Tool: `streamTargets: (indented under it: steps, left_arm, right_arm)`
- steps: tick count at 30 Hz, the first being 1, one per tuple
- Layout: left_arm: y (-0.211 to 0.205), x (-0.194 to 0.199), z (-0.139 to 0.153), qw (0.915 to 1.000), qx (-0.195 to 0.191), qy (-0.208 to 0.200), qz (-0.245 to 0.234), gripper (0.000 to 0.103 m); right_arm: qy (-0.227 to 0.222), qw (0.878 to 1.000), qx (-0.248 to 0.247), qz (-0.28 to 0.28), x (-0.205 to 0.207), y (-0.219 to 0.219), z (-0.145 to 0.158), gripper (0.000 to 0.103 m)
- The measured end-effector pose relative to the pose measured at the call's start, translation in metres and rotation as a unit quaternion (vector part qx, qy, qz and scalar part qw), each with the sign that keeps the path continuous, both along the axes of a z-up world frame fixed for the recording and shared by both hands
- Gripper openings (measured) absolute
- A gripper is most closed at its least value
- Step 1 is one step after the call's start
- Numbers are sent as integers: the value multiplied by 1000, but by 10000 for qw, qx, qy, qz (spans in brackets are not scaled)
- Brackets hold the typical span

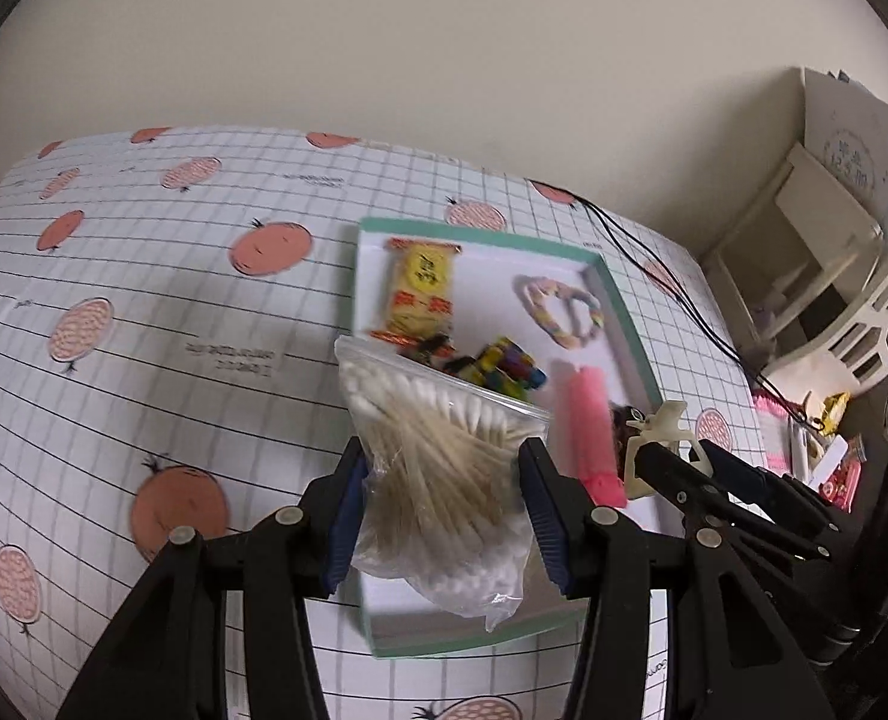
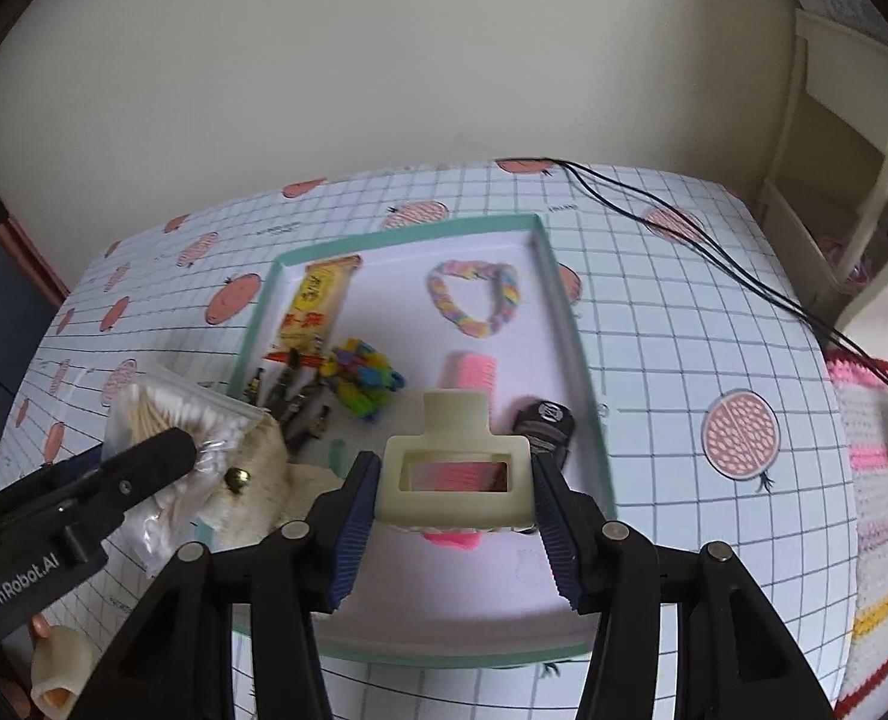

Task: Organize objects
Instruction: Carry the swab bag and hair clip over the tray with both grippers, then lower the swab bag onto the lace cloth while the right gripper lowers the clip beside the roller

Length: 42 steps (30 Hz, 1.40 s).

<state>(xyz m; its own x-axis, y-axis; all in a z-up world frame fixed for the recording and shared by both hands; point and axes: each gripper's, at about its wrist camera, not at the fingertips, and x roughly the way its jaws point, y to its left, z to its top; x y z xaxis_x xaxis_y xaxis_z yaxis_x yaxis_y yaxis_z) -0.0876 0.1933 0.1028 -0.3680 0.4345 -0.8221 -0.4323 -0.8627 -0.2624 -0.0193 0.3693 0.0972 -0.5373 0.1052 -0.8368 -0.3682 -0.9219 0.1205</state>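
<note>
Left gripper (image 1: pixel 441 510) clamps cotton swab bag (image 1: pixel 438 480) above green-rimmed tray (image 1: pixel 624 300).

Pink plastic comb (image 2: pixel 471 373): near half hidden behind cream plastic hair claw clip (image 2: pixel 455 468). Small black round item (image 2: pixel 545 423): label unreadable. Clear zip bag of cotton swabs (image 1: pixel 444 474) covers teal-rimmed white tray (image 1: pixel 621 306) near-left corner.

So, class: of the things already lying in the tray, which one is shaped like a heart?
The pastel braided bracelet, lying near the tray's far right corner; the other things are not loops.
</note>
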Motion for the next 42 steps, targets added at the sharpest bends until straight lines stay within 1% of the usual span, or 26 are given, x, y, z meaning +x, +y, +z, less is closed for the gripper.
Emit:
streamTargets:
  steps: [3, 7, 10, 16, 19, 27, 33, 39, 42]
  left_arm:
    - [8, 4, -6, 9999, -17, -91, -85, 52]
    - [20, 9, -15, 9995, -189, -154, -207, 52]
    - [23, 11, -22, 9991, -218, -271, -252, 52]
    - [31, 14, -39, 9975, -466, -401, -343, 52]
    - [33, 15, -44, 9969, -562, -420, -357, 52]
    - [30, 14, -42, 9971, -463, -496, -356, 53]
    - [26, 11, -36, 9973, -210, -640, -277, 53]
    - [24, 11, -30, 9975, -84, -642, -285, 54]
    - [22, 12, -22, 9981, 6, -554, -271, 54]
  right_arm:
    - [-148, 9999, -27, -69, 3, 7, -7, 54]
    - [-313, 9995, -16, -50, 6, 12, -14, 54]
    - [-458, 9989, -30, -45, 7, 12, -21, 54]
    - [-707, 9974, -44, 123, 7, 6, -30, 53]
    - [-885, 9959, 71, 167, 5, 2, -36, 54]
    - [-854, 9962, 3, 160, 7, 3, -34, 54]
    - [-682, 9975, -24, 186, 5, 2, -28, 54]
    - [-569, 9982, 26, 183, 5, -1, -23, 54]
    - [-463, 9988, 17, 186, 6, -2, -20, 54]
